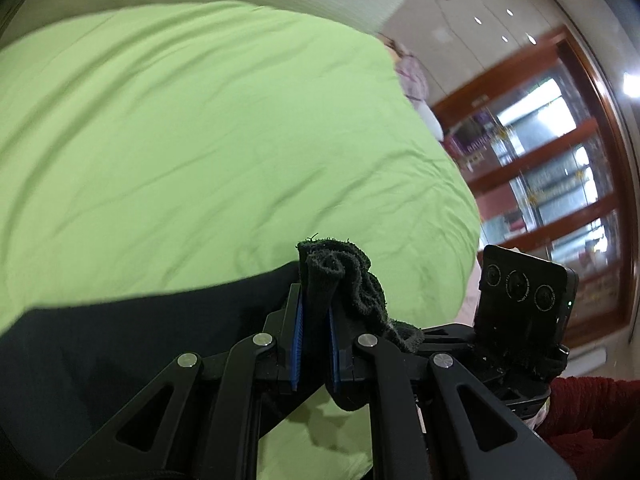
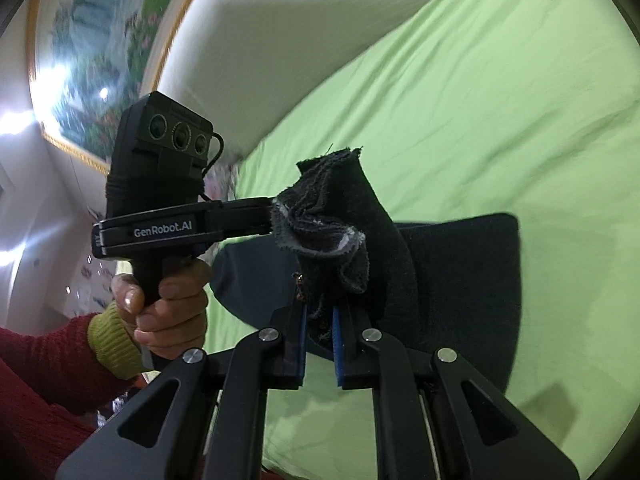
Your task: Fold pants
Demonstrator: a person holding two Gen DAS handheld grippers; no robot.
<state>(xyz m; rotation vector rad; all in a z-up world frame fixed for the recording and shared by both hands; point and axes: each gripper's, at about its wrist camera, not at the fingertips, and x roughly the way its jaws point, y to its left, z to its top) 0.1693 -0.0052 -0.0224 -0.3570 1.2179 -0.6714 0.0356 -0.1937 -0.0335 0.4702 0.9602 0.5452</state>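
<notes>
Left gripper (image 1: 316, 316): blue-padded fingers pressed together on a bunched, frayed edge of the soft black fleecy pants (image 1: 120, 344), cloth puffing up above the pads. Right gripper (image 2: 319, 334): likewise clamped on a wad of the same dark fabric, raw hem standing up above the tips. Both bunches held side by side, the left tool seen in the right wrist view biting the cloth just beside the right one's grip, steadied by a hand (image 2: 168, 308) in a red sleeve with a yellow-green cuff.

Below the grips, the rest of the pants hanging and trailing down onto the wrinkled lime-green bedsheet (image 2: 500, 100), part lying flat there, near the sheet's close edge and well apart from the white padded headboard (image 2: 320, 28).

Probably light, limp and thick: no stiffness, prone to sag and bunch, unlikely to slip from the ribbed pads. Best held at the two corners of one end, as now, grips spread apart to keep that edge taut.

Long axis apparently running from the grips down and away across the sheet; which end is gripped cannot be told.
</notes>
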